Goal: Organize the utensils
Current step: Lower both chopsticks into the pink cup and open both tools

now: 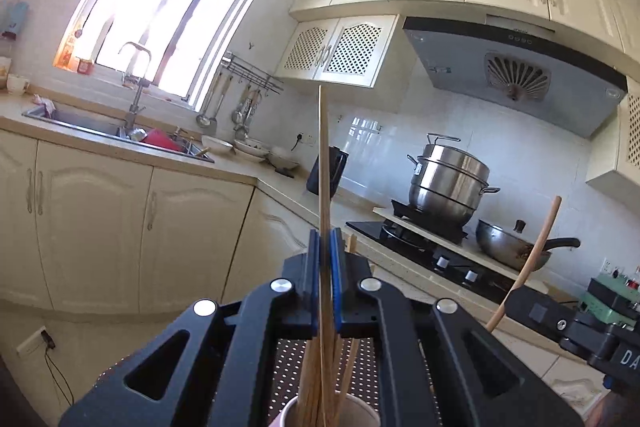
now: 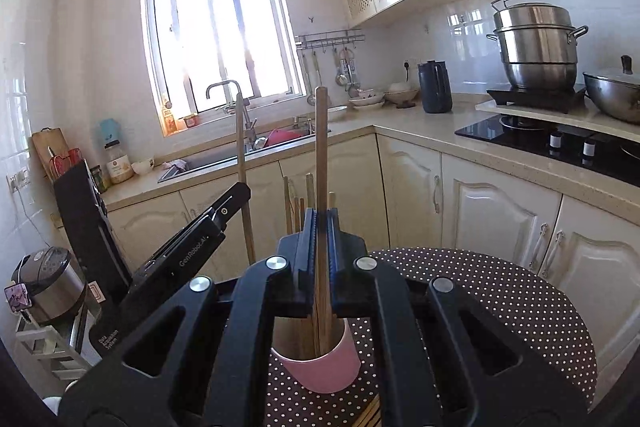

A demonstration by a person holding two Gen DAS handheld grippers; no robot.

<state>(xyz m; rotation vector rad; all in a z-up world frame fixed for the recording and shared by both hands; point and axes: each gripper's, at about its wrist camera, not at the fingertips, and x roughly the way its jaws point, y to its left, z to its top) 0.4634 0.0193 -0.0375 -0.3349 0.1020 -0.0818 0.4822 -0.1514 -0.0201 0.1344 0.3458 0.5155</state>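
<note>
Chopsticks [image 2: 298, 211] sit bundled upright in the pink cup [image 2: 320, 363] on the polka-dot table [image 2: 500, 291]. Right gripper [image 2: 321, 227] is clamped on one wooden chopstick [image 2: 321, 147] standing right over the cup. Left gripper [image 1: 325, 247] is pinching another long stick [image 1: 324, 155], also above the cup, just left of the first.

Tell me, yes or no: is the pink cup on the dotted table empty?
No. In the right wrist view the pink cup on the dotted table already holds several wooden chopsticks standing upright.
</note>
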